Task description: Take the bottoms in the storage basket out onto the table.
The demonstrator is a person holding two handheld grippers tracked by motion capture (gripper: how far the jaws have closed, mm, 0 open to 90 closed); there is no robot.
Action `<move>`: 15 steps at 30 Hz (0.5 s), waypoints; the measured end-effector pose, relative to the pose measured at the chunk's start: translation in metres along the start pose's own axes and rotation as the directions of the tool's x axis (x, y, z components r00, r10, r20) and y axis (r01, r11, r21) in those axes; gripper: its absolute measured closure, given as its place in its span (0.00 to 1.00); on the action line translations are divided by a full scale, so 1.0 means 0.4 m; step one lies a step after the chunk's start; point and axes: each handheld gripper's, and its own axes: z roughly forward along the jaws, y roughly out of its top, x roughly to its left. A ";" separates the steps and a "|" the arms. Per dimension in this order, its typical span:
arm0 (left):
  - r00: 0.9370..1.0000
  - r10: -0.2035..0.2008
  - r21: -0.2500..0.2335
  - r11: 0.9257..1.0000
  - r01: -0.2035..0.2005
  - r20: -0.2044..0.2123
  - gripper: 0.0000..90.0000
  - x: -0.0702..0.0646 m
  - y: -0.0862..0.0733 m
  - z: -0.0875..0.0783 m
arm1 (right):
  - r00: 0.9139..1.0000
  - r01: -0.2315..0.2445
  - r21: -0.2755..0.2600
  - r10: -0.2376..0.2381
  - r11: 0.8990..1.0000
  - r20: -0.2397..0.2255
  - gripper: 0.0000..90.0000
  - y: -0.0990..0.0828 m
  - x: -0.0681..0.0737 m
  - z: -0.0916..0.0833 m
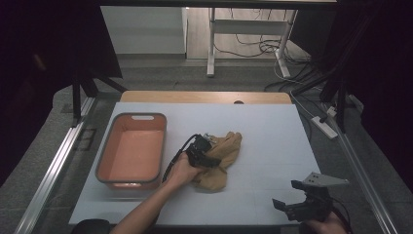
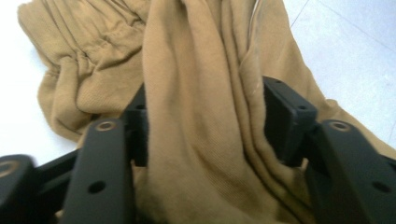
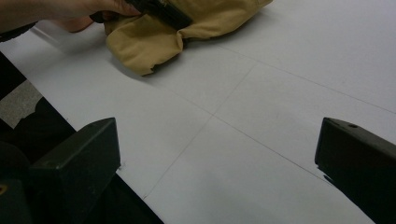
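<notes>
Tan cotton garment [image 1: 220,158], crumpled in a heap at the middle of the white table [image 1: 272,131], just right of the orange tub [image 1: 108,163]. The tub holds nothing that I can make out; its floor is bare and its grey rim has a handle slot at the far end.

Left gripper [image 1: 207,157] lies across the heap, the person's left hand [image 1: 181,170] behind it. In the left gripper view [image 2: 205,126] a thick fold of the cloth stands between the jaws. They are part-way apart and flank the fold closely; whether the pads [image 2: 280,121] press it or merely touch it I cannot tell for sure. The look is of a slack hold rather than a clamp.

Right gripper [image 1: 304,204] sits near the table's front right corner, well apart from the cloth. Its own view [image 3: 219,154] has the jaws spread wide over bare table, nothing between them, with the garment [image 3: 154,39] far off at top left.

Judgement: the step in hand is the left-hand work on the garment, either taking a fold or letting one go. Likely aim is the tub beside it. The next move calls for a firm pinch on enough layers, then a lift high enough to clear the tub's rim; trailing cloth could snag there.
</notes>
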 end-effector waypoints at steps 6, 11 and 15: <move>0.999 0.043 0.011 0.999 -0.043 -0.032 0.34 -0.019 -0.001 0.013 | 1.000 0.004 0.004 -0.004 1.000 0.002 0.01 0.000 0.001 0.002; 0.995 0.083 0.034 0.996 -0.081 -0.062 0.26 -0.034 0.001 0.021 | 1.000 0.007 0.008 -0.007 1.000 0.001 0.01 0.000 0.003 0.003; 0.991 0.103 0.037 0.994 -0.100 -0.081 0.20 -0.043 -0.001 0.027 | 1.000 0.010 0.013 -0.010 1.000 0.002 0.01 0.001 0.003 0.003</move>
